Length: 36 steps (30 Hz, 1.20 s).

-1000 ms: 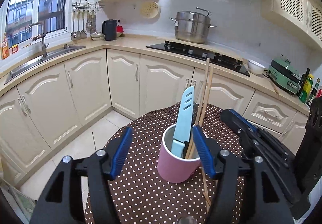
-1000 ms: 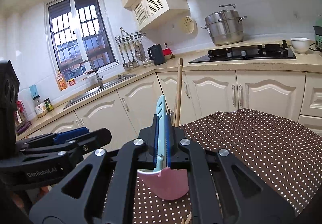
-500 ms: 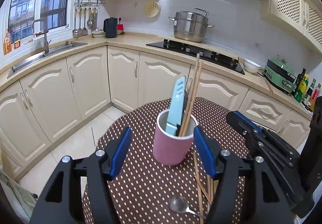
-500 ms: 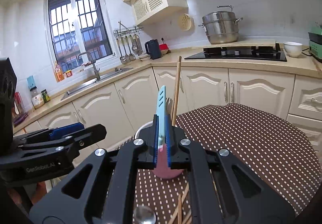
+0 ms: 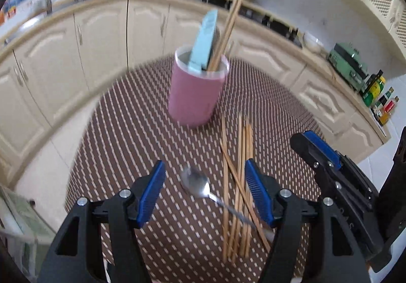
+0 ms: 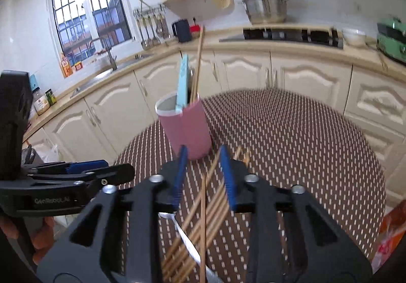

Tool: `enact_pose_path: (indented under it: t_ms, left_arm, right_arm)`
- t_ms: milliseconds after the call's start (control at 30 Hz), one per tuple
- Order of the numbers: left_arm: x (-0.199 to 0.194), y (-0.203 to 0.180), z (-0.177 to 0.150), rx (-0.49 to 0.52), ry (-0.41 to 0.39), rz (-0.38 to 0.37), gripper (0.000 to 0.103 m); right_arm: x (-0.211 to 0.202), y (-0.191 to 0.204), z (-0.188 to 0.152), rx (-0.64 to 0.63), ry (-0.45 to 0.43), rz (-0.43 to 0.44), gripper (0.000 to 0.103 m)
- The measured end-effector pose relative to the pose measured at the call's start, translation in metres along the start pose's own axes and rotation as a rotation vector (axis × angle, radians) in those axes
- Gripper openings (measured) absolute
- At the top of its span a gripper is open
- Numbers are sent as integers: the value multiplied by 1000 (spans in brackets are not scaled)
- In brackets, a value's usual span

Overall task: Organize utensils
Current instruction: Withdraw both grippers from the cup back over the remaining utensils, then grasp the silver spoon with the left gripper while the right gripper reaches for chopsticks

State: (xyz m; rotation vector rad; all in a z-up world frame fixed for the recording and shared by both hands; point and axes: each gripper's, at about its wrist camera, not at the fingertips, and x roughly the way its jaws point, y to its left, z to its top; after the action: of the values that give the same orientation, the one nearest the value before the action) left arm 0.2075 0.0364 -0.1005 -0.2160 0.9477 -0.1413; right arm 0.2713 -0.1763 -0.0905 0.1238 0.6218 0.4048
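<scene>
Now left gripper apart over spoon; right gripper opening, empty, above chopsticks

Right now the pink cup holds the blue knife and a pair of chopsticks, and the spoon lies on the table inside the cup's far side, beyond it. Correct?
Not quite. The spoon lies on the near side of the pink cup, between the left gripper fingers, in the left wrist view. The blue knife and chopsticks do stand in the cup.
</scene>
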Motion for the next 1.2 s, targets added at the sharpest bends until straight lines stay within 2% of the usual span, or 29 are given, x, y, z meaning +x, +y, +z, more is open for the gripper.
enact_pose_path:
  t_ms: [33, 67, 133, 367, 633, 700, 933, 1067, 1200]
  left_arm:
    - [6, -1, -4, -9, 33, -6, 64]
    - [11, -2, -8, -15, 56, -9, 64]
    - [23, -4, -18, -31, 110, -16, 64]
    - [53, -5, -34, -69, 211, -8, 64]
    - [72, -12, -35, -95, 228, 27, 63]
    - [76, -11, -33, -104, 225, 40, 55]
    - [100, -17, -21, -58, 230, 113, 51]
    - [109, -23, -17, -3, 211, 162, 36]
    - [110, -24, -13, 52, 207, 173, 22]
  right_arm:
    - [1, -3, -6, 5, 21, -2, 33]
    - [1, -6, -11, 11, 36, -6, 42]
    - [1, -12, -20, 20, 59, -18, 49]
    - [-2, -30, -44, 63, 124, -13, 50]
    - [0, -41, -60, 89, 161, 3, 53]
    - [1, -40, -62, 86, 168, 6, 53]
    - [3, -44, -63, 91, 184, 12, 53]
    - [8, -44, -61, 85, 203, 12, 53]
    - [15, -40, -57, 71, 225, 14, 53]
